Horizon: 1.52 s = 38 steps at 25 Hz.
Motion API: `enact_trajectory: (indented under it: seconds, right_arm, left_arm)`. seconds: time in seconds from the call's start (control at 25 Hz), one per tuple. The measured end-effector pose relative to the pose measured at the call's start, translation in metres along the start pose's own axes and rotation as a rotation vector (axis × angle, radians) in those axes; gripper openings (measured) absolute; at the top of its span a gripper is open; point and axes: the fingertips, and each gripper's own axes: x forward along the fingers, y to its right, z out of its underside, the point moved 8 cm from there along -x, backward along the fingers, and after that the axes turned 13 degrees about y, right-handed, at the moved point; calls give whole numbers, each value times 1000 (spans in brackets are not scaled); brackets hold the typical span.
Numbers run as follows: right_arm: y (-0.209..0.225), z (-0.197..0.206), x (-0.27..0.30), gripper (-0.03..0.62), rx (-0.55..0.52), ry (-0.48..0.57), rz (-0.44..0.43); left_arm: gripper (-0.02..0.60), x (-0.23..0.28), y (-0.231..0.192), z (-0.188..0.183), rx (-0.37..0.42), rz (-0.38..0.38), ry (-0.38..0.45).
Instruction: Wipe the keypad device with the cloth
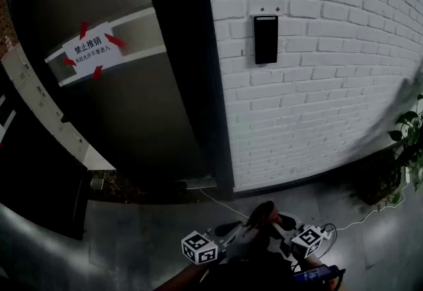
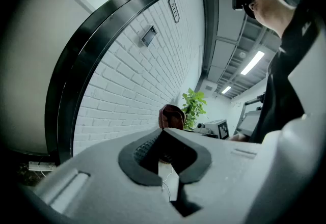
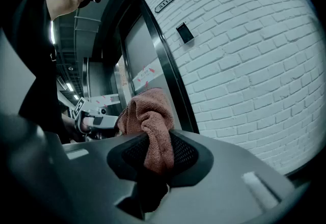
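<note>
The keypad device (image 1: 266, 39) is a black upright panel fixed to the white brick wall (image 1: 317, 84), well above both grippers. It also shows small in the left gripper view, keypad device (image 2: 148, 35), and in the right gripper view, keypad device (image 3: 184, 33). My right gripper (image 3: 158, 141) is shut on a reddish-brown cloth (image 3: 150, 116) that bunches up above its jaws. In the head view the cloth (image 1: 262, 213) sticks up at the bottom centre, between the two marker cubes. My left gripper (image 2: 164, 132) has its jaws together with nothing in them, beside the cloth (image 2: 172, 115).
A dark door frame (image 1: 192, 71) stands left of the brick wall, and the door beside it carries a white notice with red arrows (image 1: 94, 51). A potted plant (image 1: 410, 144) grows at the right. A white cable (image 1: 225, 207) runs over the grey floor along the wall's foot.
</note>
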Motion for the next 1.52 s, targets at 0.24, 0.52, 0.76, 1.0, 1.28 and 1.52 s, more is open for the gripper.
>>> enact_trajectory:
  seconds: [0.24,0.52,0.76,1.0,1.28,1.52]
  right_arm:
    - [59,-22,14,87,16,-14,-29]
    - [122,-55,39,87,36,4,-92]
    - [156,-62,53,87,17,-50,-169]
    - [181,-58,64,87,23,-130,-168]
    - [207,-98,91,89,-66,-167,-151]
    - [217,-192,133,89,-158,-40,-171]
  left_arm:
    - [3,61,-21,-17,9,-21,2]
    - [3,131,-41,-34,20,-22,9]
    - [3,157,-46,-35,13,-54,27]
    - [3,157,-57,-44,13,-80,25]
    - [3,154,-73,-61,7,-47,11]
    - [3,148,-84,-88,21,-11,31]
